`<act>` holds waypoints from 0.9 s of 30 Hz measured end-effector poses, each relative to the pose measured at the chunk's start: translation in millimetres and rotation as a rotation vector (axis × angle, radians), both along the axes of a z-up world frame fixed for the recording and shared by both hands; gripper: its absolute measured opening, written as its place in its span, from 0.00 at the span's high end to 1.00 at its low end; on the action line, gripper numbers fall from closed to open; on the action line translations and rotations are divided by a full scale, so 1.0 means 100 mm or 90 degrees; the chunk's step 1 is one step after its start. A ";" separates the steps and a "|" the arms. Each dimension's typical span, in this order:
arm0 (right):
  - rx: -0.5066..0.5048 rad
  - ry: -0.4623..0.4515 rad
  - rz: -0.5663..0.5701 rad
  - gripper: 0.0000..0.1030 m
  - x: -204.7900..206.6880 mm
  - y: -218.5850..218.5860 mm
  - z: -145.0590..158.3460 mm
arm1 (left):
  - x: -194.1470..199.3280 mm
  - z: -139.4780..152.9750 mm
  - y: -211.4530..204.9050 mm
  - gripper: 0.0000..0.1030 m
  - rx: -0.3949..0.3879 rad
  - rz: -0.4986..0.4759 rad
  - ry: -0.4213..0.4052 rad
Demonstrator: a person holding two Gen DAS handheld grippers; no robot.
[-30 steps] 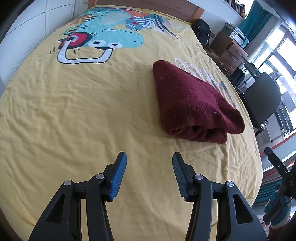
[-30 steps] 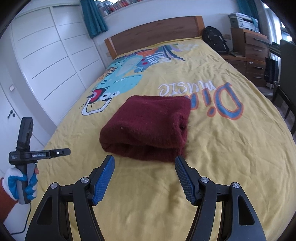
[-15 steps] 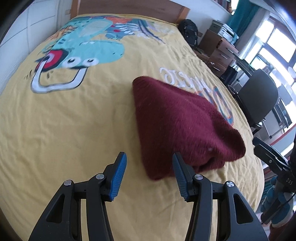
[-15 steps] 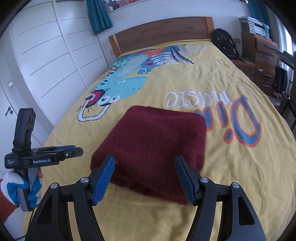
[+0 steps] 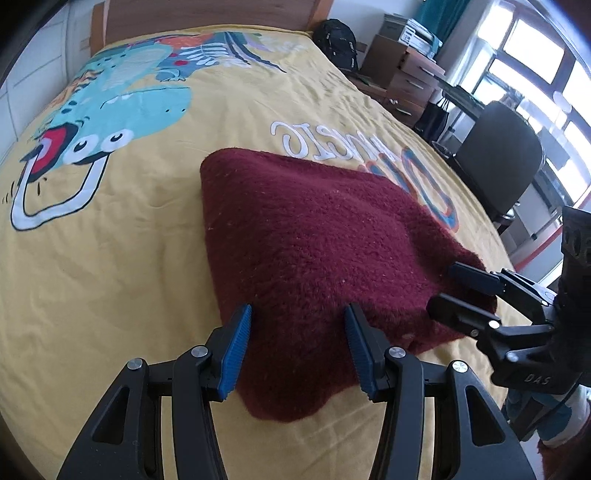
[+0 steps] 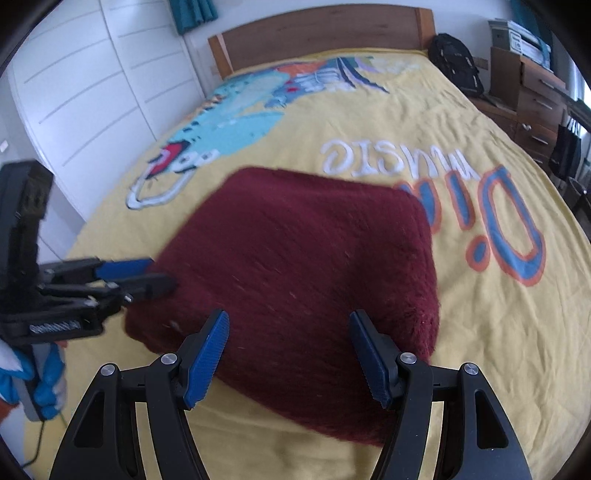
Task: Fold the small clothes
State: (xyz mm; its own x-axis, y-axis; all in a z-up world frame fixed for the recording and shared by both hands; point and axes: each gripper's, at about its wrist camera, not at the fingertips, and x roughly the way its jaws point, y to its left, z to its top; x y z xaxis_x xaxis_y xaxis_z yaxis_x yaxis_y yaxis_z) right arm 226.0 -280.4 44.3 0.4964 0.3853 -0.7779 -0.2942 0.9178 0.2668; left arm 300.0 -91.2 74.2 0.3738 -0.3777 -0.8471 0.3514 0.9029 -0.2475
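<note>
A folded dark red fleece garment lies on the yellow bedspread; it also shows in the right wrist view. My left gripper is open, its blue pads over the garment's near corner. My right gripper is open over the garment's near edge. In the left wrist view the right gripper shows at the garment's right corner. In the right wrist view the left gripper shows at the garment's left corner.
The bed has a wooden headboard. White wardrobe doors stand on the left. A backpack, wooden drawers and a dark office chair stand on the right side of the bed.
Both grippers have moved forward to the garment, from short of it to over its near edge. Both stay open.
</note>
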 end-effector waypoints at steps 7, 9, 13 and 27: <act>0.002 0.034 -0.026 0.33 -0.10 -0.35 -0.37 | -0.13 -0.20 -0.25 0.51 0.038 -0.058 -0.005; 0.013 0.046 -0.035 0.33 -0.15 -0.46 -0.44 | -0.21 -0.25 -0.32 0.48 0.041 -0.075 -0.004; 0.031 0.056 -0.040 0.33 -0.16 -0.55 -0.52 | -0.28 -0.32 -0.35 0.48 0.042 -0.080 -0.011; 0.066 0.037 -0.050 0.31 -0.12 -0.62 -0.09 | -0.06 -0.06 -0.09 0.43 -0.007 -0.019 0.014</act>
State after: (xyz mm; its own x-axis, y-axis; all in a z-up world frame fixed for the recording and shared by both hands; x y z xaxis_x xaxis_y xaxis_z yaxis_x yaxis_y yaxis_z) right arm 214.3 -342.2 35.6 0.4827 0.4269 -0.7647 -0.2043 0.9040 0.3756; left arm 293.7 -99.8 68.0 0.3432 -0.3980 -0.8508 0.3722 0.8893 -0.2659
